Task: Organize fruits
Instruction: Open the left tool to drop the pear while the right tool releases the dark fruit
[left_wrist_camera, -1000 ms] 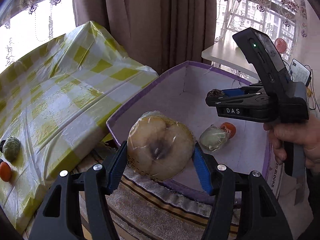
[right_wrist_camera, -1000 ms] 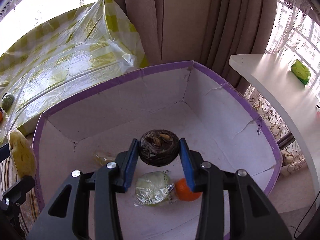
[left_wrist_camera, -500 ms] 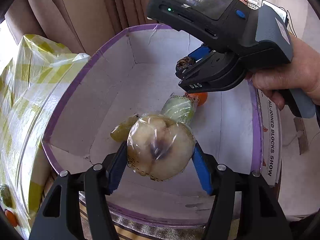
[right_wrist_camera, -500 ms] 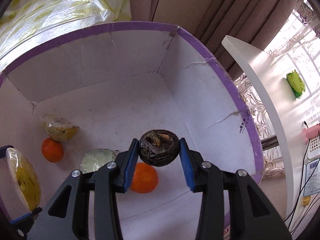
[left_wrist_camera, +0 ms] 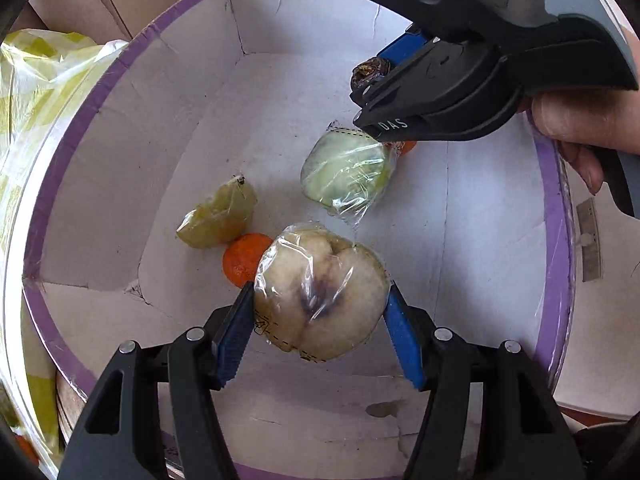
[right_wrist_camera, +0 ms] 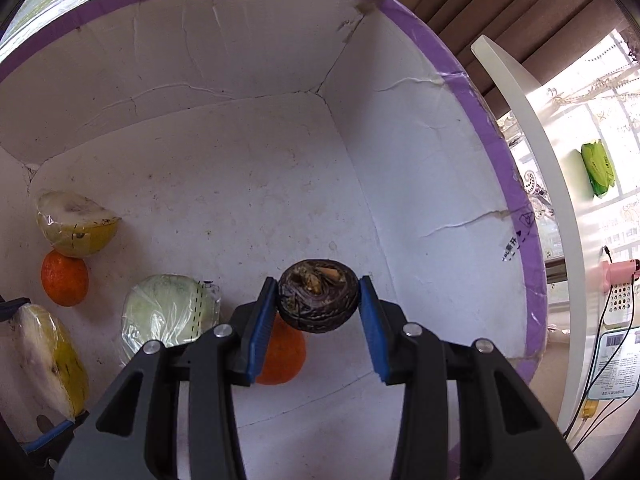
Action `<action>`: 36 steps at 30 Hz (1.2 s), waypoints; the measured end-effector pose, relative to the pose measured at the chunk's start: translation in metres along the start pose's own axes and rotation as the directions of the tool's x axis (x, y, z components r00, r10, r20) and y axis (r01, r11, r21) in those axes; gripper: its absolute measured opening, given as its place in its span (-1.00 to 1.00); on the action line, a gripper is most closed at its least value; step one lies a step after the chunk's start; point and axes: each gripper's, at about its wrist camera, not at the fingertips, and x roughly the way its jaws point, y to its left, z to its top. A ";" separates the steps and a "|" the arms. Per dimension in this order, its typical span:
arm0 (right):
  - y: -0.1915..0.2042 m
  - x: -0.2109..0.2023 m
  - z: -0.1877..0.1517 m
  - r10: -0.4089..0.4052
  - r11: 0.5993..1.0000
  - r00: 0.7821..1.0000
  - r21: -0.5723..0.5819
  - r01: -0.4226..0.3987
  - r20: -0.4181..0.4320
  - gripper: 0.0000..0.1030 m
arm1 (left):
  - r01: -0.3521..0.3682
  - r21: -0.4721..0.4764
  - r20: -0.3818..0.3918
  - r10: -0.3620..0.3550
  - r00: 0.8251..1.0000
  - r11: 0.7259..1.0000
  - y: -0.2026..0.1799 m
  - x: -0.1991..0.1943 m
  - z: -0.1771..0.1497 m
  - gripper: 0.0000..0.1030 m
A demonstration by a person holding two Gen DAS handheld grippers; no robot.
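Observation:
My left gripper [left_wrist_camera: 320, 316] is shut on a plastic-wrapped pale fruit half [left_wrist_camera: 320, 292], held over the white box with the purple rim [left_wrist_camera: 80, 112]. My right gripper [right_wrist_camera: 318, 308] is shut on a dark shrivelled fruit [right_wrist_camera: 318, 300], also over the box floor. On that floor lie a wrapped green fruit half [right_wrist_camera: 168, 312], a wrapped yellow fruit wedge [right_wrist_camera: 74, 224], one orange [right_wrist_camera: 64, 284] by the wedge and another orange [right_wrist_camera: 284, 356] partly hidden under my right fingers. The right gripper [left_wrist_camera: 374, 84] shows in the left wrist view, above the green half [left_wrist_camera: 344, 172].
A yellow-checked plastic cover [left_wrist_camera: 28, 92] lies left of the box. Brown curtains [right_wrist_camera: 480, 0] hang behind it. A white table edge [right_wrist_camera: 536, 168] with a green packet [right_wrist_camera: 598, 168] stands to the right, with cables beyond.
Both grippers have tilted downward and dropped over the box while still holding their fruits. The box floor now fills both views, and the right gripper has come closer above the left one.

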 end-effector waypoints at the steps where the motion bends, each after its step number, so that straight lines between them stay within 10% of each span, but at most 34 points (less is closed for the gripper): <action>1: 0.002 0.000 0.001 -0.006 1.000 1.000 -0.006 0.006 -0.002 -0.20 | 0.002 0.000 -0.015 -0.002 1.000 1.000 0.000 0.003 0.001 0.17; 9: 0.013 0.006 0.007 -0.040 0.999 0.999 -0.023 0.039 -0.014 -0.20 | 0.033 -0.006 -0.085 -0.034 0.996 0.999 0.012 0.015 0.009 0.19; 36: -0.004 -0.026 -0.003 -0.023 0.999 0.997 0.038 0.020 0.068 0.56 | -0.003 -0.038 0.090 0.006 0.996 0.999 0.004 -0.012 -0.007 0.44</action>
